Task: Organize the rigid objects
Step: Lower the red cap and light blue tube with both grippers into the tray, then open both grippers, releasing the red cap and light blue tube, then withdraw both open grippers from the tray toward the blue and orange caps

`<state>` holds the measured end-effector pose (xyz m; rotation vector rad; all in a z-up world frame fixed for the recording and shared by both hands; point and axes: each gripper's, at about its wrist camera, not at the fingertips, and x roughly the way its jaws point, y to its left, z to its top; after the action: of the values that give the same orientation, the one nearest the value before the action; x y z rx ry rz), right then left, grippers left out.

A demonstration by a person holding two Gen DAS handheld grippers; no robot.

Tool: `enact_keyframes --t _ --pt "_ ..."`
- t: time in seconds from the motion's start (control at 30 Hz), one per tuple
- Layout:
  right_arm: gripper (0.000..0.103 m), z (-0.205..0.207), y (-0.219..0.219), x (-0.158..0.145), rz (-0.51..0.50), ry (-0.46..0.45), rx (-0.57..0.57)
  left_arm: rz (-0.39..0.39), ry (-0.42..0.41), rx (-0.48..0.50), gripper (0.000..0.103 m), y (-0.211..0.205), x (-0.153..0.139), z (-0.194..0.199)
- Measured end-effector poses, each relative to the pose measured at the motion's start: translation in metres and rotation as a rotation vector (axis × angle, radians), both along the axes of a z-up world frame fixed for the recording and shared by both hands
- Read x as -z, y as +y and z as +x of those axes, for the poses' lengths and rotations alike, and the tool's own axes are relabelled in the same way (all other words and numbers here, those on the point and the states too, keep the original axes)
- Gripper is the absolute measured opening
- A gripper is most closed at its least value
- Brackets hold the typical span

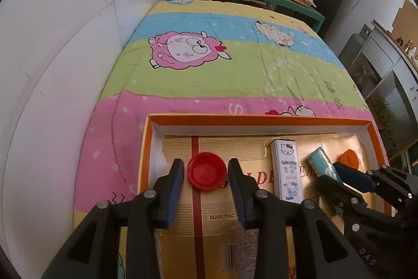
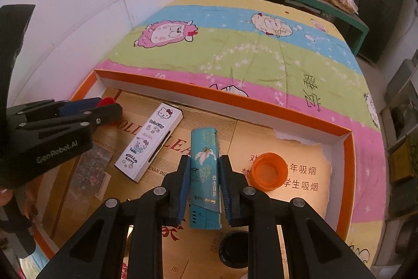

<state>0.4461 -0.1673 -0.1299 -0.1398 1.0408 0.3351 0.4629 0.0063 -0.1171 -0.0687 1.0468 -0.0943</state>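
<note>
Over the orange tray (image 1: 261, 120), left gripper (image 1: 206, 171) angled down, parted around red cap (image 1: 206, 170), right gripper (image 2: 204, 169) clamping teal box (image 2: 205, 164)

The bed cover (image 1: 209, 62) runs in yellow, blue, green and pink stripes, printed with cartoon sheep and small white stars. The tray (image 2: 183, 93) has an orange rim and white inner walls. One cap (image 1: 206, 171) is red, another cap (image 2: 269, 170) orange. The slim box (image 2: 151, 140) is white with cartoon kittens; the lighter (image 2: 205, 161) is teal with a bird motif.
</note>
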Motion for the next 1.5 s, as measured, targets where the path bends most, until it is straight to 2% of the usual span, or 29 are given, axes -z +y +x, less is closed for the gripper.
enact_keyframes --t 0.13,0.77,0.9,1.5 --pt "0.035 -0.001 0.001 -0.002 0.000 -0.004 -0.004 -0.020 -0.003 0.006 0.050 -0.002 -0.003 -0.002" --pt "0.035 -0.031 -0.008 -0.040 0.038 -0.070 0.035 -0.025 -0.101 0.010 0.050 -0.004 -0.038 -0.034" --pt "0.035 -0.043 -0.011 -0.050 0.045 -0.084 0.043 -0.041 -0.122 0.011 0.050 -0.004 -0.047 -0.047" --pt "0.035 -0.098 -0.025 -0.086 0.084 -0.153 0.093 -0.006 -0.265 0.012 0.050 -0.009 -0.089 -0.115"
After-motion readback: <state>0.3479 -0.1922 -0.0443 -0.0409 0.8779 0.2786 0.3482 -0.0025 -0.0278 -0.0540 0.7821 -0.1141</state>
